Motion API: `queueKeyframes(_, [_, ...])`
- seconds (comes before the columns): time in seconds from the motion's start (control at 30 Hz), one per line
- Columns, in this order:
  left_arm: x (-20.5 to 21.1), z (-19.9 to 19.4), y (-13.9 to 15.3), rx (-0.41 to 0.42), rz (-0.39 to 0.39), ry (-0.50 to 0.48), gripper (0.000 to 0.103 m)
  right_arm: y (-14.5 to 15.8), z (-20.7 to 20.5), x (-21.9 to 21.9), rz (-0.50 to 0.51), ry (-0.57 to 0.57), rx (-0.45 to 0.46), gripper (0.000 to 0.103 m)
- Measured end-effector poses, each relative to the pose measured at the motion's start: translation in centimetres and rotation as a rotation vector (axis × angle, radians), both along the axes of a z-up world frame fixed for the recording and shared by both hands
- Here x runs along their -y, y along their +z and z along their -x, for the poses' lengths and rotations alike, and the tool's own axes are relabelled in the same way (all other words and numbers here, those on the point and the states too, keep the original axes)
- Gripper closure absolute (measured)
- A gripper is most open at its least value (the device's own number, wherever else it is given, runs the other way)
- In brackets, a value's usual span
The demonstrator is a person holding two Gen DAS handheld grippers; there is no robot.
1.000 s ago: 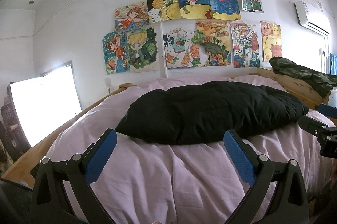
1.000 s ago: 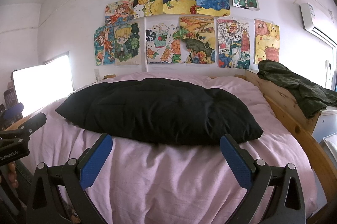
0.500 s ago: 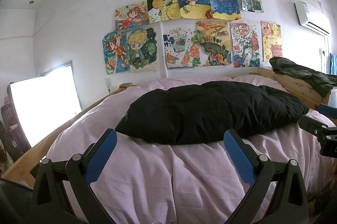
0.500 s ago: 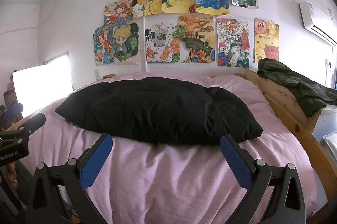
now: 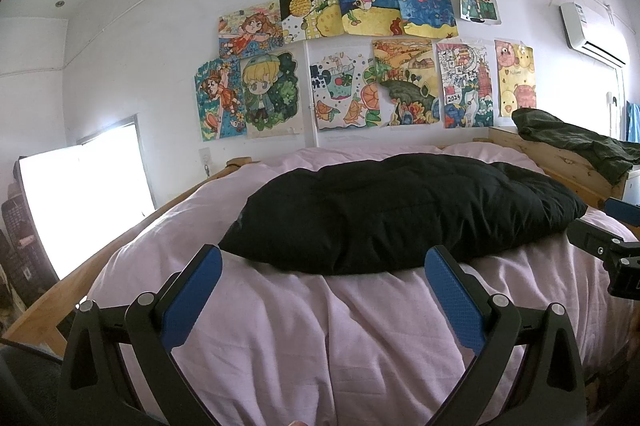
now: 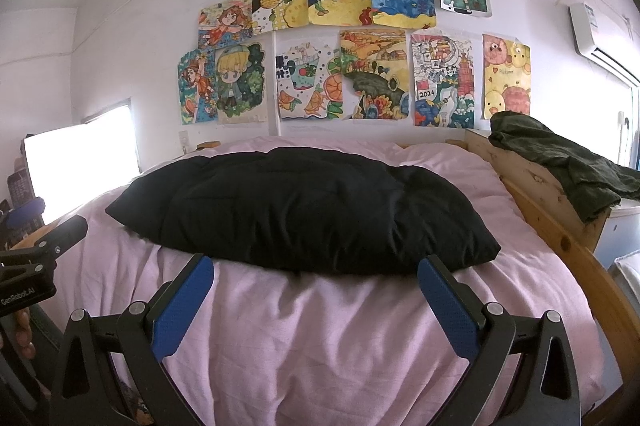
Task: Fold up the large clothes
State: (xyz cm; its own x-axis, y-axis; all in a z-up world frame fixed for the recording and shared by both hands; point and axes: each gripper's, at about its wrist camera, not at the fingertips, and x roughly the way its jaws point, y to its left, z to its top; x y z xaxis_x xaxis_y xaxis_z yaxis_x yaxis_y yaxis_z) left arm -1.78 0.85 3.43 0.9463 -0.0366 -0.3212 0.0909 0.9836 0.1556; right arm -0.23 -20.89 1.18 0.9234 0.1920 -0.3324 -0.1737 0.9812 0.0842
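A large black padded garment (image 5: 400, 210) lies flat across the pink bed (image 5: 320, 338); it also shows in the right wrist view (image 6: 304, 210). My left gripper (image 5: 322, 266) is open and empty, held over the pink sheet just short of the garment's near edge. My right gripper (image 6: 316, 276) is open and empty, also just short of that near edge. Each gripper shows at the other view's edge: the right one (image 5: 608, 242) and the left one (image 6: 36, 258).
A dark green garment (image 6: 560, 162) is draped over the wooden bed frame (image 6: 560, 226) at the right. Drawings (image 6: 340, 42) cover the back wall. A bright window (image 5: 84, 202) is at the left, an air conditioner (image 5: 592, 34) at the upper right.
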Motion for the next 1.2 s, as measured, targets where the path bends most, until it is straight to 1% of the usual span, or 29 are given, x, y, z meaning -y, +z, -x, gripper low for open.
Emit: queueKeyframes(1.2, [-0.66, -0.43, -0.01, -0.006, -0.001, 0.003, 0.003, 0.14, -0.03, -0.1, -0.004, -0.004, -0.002, 0.0])
